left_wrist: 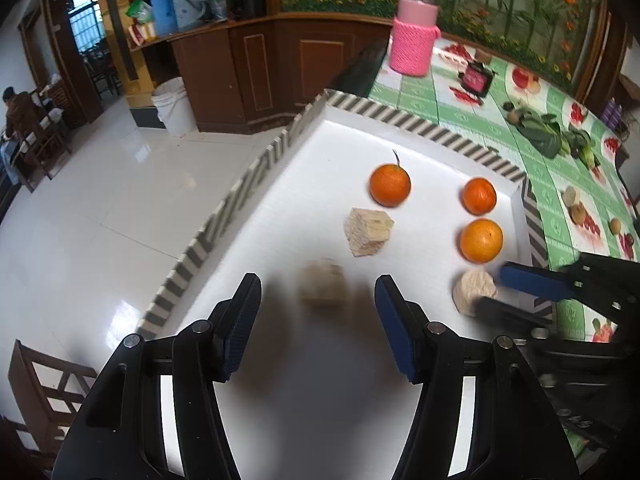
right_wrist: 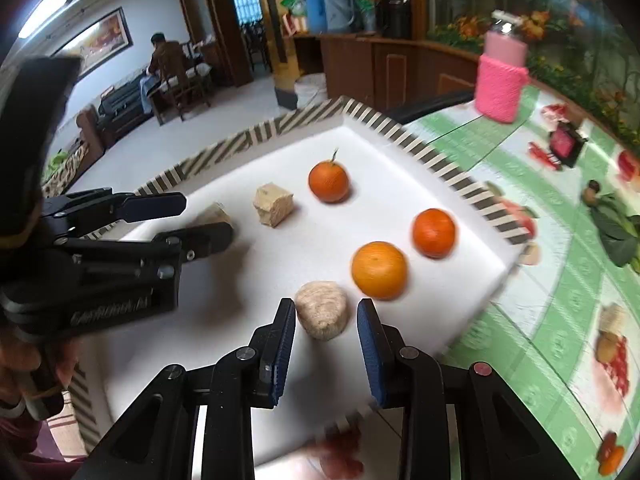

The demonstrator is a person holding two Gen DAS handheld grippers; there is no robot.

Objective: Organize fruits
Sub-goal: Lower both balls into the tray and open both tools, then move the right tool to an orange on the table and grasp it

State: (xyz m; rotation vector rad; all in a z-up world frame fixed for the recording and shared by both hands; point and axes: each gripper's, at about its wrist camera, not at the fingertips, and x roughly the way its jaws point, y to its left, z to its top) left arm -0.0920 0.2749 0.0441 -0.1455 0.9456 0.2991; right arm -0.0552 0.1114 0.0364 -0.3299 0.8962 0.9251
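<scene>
Here, on a white board [left_wrist: 320,360] edged with striped trim, three oranges and three beige chunks sat in two loose columns, seemingly being sorted by kind. The left gripper [left_wrist: 318,320] stood released, its jaws apart around a blurred beige chunk [left_wrist: 323,282]. The right gripper [right_wrist: 326,338] bracketed a rounded beige chunk [right_wrist: 322,314], though contact could not be made out. Faint lettering on the left gripper's body was unreadable.

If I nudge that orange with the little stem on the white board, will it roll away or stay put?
The stemmed orange looks round and smooth, so it would probably roll on the flat white board. The board's striped raised edge might stop it. Its peel seems firm, so likely not fragile.
</scene>
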